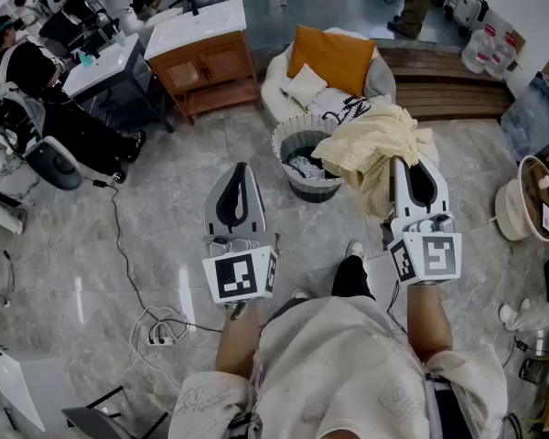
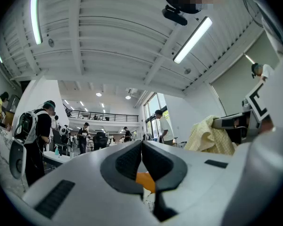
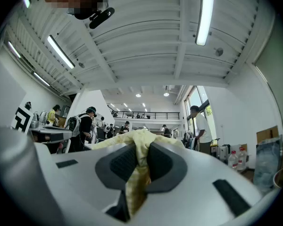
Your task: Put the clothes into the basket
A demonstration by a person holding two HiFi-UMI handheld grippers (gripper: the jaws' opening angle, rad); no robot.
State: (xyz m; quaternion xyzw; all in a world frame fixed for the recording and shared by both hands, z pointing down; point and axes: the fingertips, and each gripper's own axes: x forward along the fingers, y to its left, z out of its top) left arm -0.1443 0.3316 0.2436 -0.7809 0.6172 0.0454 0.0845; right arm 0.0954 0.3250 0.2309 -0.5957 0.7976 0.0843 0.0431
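A pale yellow cloth [image 1: 371, 149] hangs bunched from my right gripper [image 1: 412, 165], which is shut on it; in the right gripper view the yellow cloth [image 3: 139, 149] is pinched between the dark pads. The cloth hangs just right of and partly over the round grey basket [image 1: 288, 144], which holds some dark and white clothes. My left gripper [image 1: 239, 174] is held left of the basket, jaws together with nothing between them [image 2: 141, 152]. Both grippers point slightly upward.
Behind the basket lies a white cushion seat with an orange pillow [image 1: 330, 58] and patterned clothes [image 1: 343, 108]. A wooden cabinet [image 1: 204, 58] stands at the back left, cables [image 1: 160, 323] trail on the floor at left, a pot [image 1: 529, 199] at right.
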